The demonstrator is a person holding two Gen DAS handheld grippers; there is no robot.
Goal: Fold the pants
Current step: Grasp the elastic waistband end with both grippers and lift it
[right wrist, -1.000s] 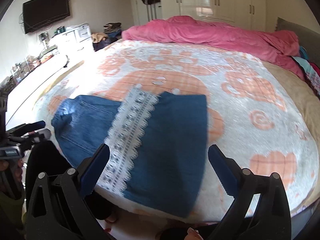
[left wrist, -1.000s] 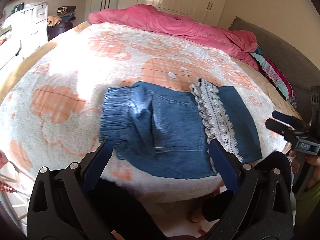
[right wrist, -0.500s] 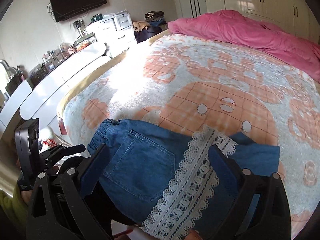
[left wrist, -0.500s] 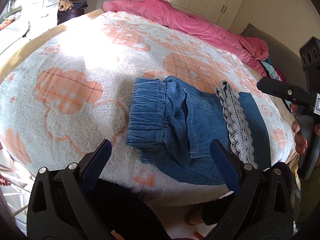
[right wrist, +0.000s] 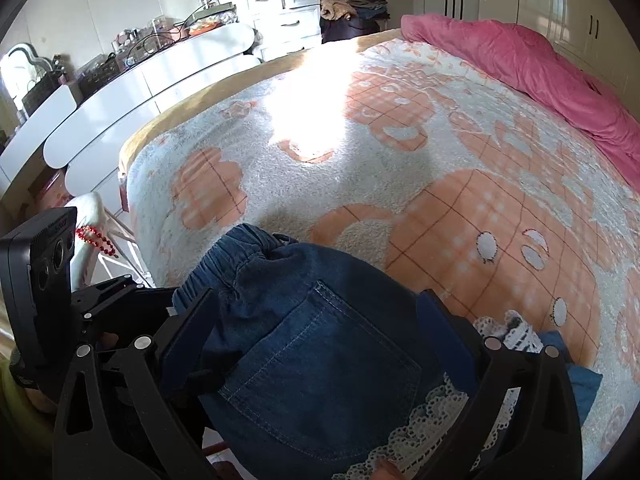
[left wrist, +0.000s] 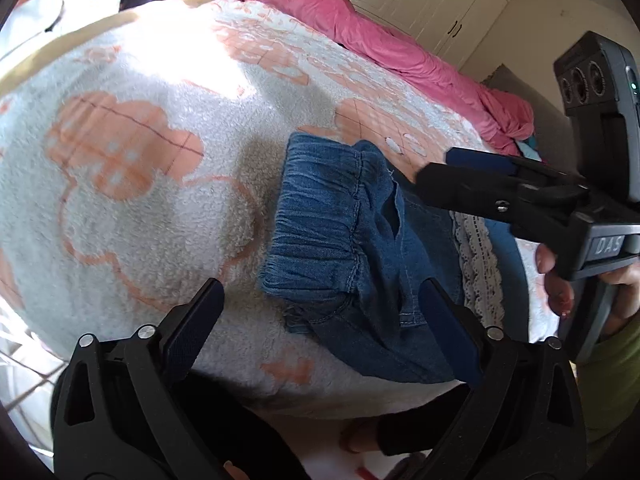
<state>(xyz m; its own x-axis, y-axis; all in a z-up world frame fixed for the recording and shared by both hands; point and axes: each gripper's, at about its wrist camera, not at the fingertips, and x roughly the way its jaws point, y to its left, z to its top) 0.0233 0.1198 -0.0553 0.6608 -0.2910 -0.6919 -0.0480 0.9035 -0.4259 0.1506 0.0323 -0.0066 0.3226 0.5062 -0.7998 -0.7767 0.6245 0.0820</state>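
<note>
The folded blue denim pants [left wrist: 360, 248], with a gathered elastic waistband, a stitched back pocket and a strip of white lace trim [left wrist: 478, 264], lie at the near edge of a bed covered by a fluffy white blanket with orange plaid shapes [left wrist: 132, 184]. In the left wrist view the black left gripper [left wrist: 320, 320] hangs over that near edge with its jaws wide; they have just been closing a little, and its blue-padded fingers [left wrist: 196, 320] stand to either side of the waistband end without pressing on the denim, the right pad over the cloth and the left pad over bare blanket. The black right gripper [left wrist: 460, 176] comes in from the right of that view, held in a hand [left wrist: 560, 280] with a green sleeve beneath it, its tips over the middle of the pants. In the right wrist view the right gripper [right wrist: 320, 344] has its jaws spread wide with the pocket area [right wrist: 320, 364] of the pants showing between them; whether the pads touch the fabric cannot be told. The left gripper [right wrist: 120, 296] sits at the left of that view, just beside the waistband [right wrist: 236, 256]. A crumpled pink quilt [right wrist: 520, 64] lies along the far side of the bed, well apart from the pants, and a white chest of drawers [right wrist: 280, 4] stands against the wall beyond.
</note>
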